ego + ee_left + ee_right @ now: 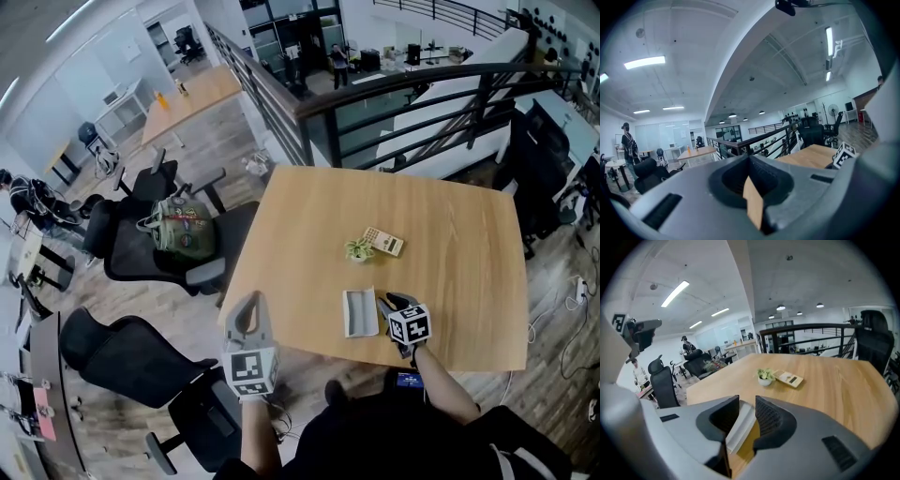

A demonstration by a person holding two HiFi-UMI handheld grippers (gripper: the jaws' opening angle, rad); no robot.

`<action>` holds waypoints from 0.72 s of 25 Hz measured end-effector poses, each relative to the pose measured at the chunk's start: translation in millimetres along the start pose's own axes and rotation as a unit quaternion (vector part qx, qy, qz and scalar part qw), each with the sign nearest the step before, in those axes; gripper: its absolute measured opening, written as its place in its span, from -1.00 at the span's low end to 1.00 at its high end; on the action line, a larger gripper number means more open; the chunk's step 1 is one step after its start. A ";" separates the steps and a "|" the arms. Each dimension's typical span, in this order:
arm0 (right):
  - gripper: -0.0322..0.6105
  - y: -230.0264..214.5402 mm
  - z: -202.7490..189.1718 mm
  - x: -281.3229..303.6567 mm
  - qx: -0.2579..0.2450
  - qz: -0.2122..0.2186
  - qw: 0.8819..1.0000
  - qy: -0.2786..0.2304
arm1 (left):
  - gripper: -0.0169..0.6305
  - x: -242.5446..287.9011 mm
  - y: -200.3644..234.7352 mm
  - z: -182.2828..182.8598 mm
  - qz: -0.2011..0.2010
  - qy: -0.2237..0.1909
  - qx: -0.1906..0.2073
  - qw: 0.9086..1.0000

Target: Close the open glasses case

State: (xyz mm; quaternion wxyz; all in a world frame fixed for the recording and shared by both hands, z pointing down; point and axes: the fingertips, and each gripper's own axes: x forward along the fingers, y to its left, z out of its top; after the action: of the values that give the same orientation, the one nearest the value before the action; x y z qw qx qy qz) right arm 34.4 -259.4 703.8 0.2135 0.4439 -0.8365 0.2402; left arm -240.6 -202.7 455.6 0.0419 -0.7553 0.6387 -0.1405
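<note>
right gripper point(746, 403) spread astride open glasses case point(360, 313) (on table point(450, 234)); left gripper point(750, 157) clenched.

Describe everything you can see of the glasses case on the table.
The glasses case is a pale grey, hard-looking oblong shell. It lies open on the wooden table near the front edge, hollow side up, apart from the other small things further back. What is inside is too small to tell. The right gripper is at its right side, jaws apart, with the case's long pale edge between them. Whether they touch it can't be told.
</note>
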 end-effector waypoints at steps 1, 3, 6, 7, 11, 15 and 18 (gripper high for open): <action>-0.53 0.7 -14.1 8.6 0.008 0.004 1.000 0.019 | -0.95 -1.5 -0.2 -4.0 0.001 0.005 -0.003 1.000; -0.54 2.7 -39.4 23.0 0.020 0.011 0.998 0.055 | -0.95 -3.5 -0.9 -5.5 0.002 0.008 -0.005 1.000; -0.56 0.1 -68.4 35.6 0.040 0.005 0.994 0.097 | -0.95 -5.7 -2.4 -1.2 0.001 0.006 -0.003 1.000; -0.56 -0.8 -75.1 38.0 0.046 0.000 0.993 0.106 | -0.95 -6.6 -2.2 -2.0 0.003 0.008 -0.005 1.000; -0.56 3.3 -94.9 48.2 0.051 -0.003 0.990 0.135 | -0.95 -10.3 0.9 -7.7 0.009 0.014 -0.009 1.000; -0.56 4.1 -102.2 51.8 0.054 -0.001 0.987 0.149 | -0.95 -11.7 1.7 -8.2 0.009 0.018 -0.009 1.000; -0.56 3.0 -107.5 52.3 0.067 0.000 0.986 0.156 | -0.95 -12.5 1.8 -8.0 0.010 0.019 -0.011 1.000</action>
State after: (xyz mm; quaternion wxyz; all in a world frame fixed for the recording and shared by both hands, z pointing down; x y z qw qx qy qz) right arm 20.5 -227.9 818.3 0.3107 0.4140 -0.7752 0.3620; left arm -246.3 -189.9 460.8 0.0230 -0.7467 0.6482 -0.1474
